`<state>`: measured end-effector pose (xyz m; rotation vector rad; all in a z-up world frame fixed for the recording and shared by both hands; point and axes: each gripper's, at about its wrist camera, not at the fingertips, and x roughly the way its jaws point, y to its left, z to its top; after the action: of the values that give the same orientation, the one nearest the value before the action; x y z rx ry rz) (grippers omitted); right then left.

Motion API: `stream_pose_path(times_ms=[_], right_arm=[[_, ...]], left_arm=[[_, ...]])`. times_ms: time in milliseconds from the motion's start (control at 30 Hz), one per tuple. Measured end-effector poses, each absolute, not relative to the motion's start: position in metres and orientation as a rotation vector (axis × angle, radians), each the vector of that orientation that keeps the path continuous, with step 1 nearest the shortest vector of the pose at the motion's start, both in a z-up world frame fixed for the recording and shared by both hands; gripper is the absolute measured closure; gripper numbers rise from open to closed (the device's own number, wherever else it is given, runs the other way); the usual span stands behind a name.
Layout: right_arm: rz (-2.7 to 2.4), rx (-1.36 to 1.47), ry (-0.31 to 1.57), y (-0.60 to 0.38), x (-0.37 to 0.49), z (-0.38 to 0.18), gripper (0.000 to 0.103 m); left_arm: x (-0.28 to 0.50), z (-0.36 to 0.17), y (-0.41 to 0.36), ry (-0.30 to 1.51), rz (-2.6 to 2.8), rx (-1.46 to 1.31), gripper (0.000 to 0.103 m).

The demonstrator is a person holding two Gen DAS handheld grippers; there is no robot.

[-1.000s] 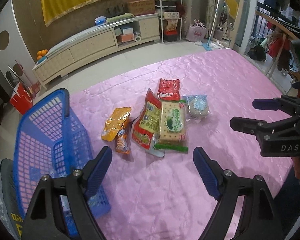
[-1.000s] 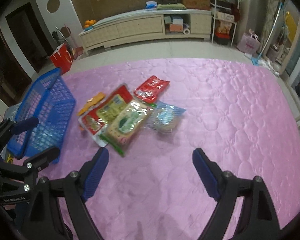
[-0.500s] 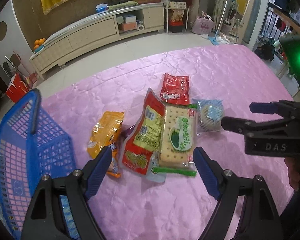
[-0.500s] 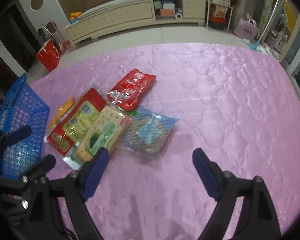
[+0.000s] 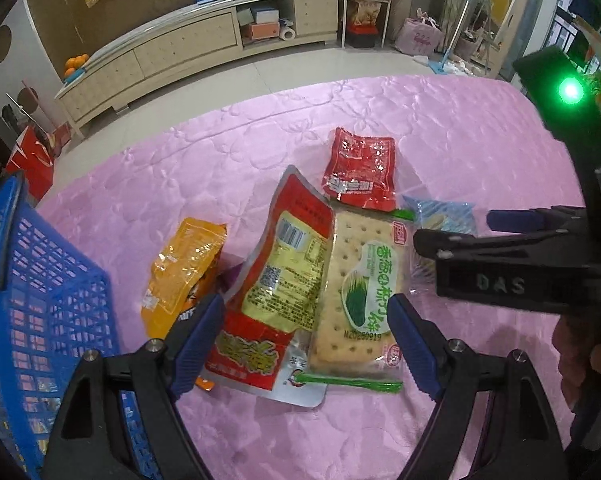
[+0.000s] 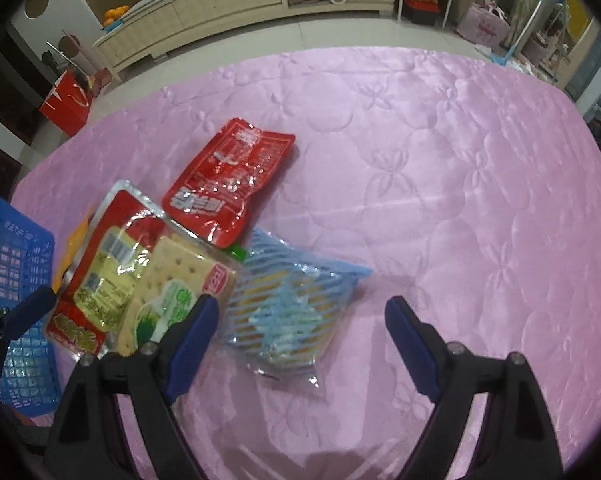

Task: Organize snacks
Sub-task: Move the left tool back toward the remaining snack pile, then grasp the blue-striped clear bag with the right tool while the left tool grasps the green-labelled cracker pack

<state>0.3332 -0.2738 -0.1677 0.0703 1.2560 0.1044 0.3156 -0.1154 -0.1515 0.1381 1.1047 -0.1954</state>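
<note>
Left gripper (image 5: 306,332), jaws spread, frames the cracker pack (image 5: 360,292) at lower centre; right gripper (image 6: 300,330), also spread, frames the blue packet (image 6: 284,312).

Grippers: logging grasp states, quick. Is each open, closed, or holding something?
Left gripper: open, holding nothing, over the snacks.
Right gripper: open, holding nothing, over the blue packet.

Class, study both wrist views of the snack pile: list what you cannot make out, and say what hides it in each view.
- Blue striped packet, left wrist view: mostly hidden behind the right gripper.
- Orange bag, right wrist view: only a sliver shows behind the red-and-yellow pouch.
- Blue basket, both views: cut off by the frame edge; contents unclear through the mesh.
- Cracker pack, right wrist view: lower part covered by a finger.
</note>
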Motion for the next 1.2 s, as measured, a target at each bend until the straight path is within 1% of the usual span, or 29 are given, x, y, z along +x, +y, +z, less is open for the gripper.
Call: stream_pose_path(times_ms=[67, 100, 133, 267, 333, 667, 967, 1133, 1167, 1200], right_arm=[[0.11, 0.087, 1.267, -0.274, 0.334, -0.172, 0.029], [0.113, 0.086, 1.267, -0.274, 0.334, -0.173, 0.03], [0.122, 0.076, 1.257, -0.272, 0.332, -0.172, 0.038], [0.166, 0.07, 1.236, -0.273, 0.321, -0.165, 0.048], [0.171, 0.076, 1.215, -0.281, 0.311, -0.16, 0.049], [0.177, 0.118, 1.167, -0.331, 0.271, -0.14, 0.049], [0.213, 0.152, 1.151, -0.334, 0.269, -0.138, 0.049], [0.218, 0.166, 1.151, -0.339, 0.266, -0.14, 0.049], [0.219, 0.168, 1.151, -0.339, 0.265, -0.14, 0.049], [0.22, 0.169, 1.151, -0.341, 0.264, -0.14, 0.049]], left_arm=[[0.314, -0.153, -0.115, 1.109, -0.202, 0.129, 0.021], [0.313, -0.154, -0.115, 1.11, -0.203, 0.129, 0.021], [0.313, -0.155, -0.115, 1.111, -0.204, 0.131, 0.021], [0.307, -0.155, -0.118, 1.108, -0.217, 0.146, 0.021], [0.307, -0.156, -0.118, 1.109, -0.22, 0.143, 0.021], [0.312, -0.167, -0.134, 1.121, -0.244, 0.184, 0.021], [0.322, -0.182, -0.158, 1.131, -0.245, 0.264, 0.021], [0.321, -0.191, -0.175, 1.123, -0.226, 0.381, 0.021], [0.321, -0.191, -0.176, 1.118, -0.228, 0.386, 0.023], [0.321, -0.19, -0.177, 1.119, -0.235, 0.381, 0.029]])
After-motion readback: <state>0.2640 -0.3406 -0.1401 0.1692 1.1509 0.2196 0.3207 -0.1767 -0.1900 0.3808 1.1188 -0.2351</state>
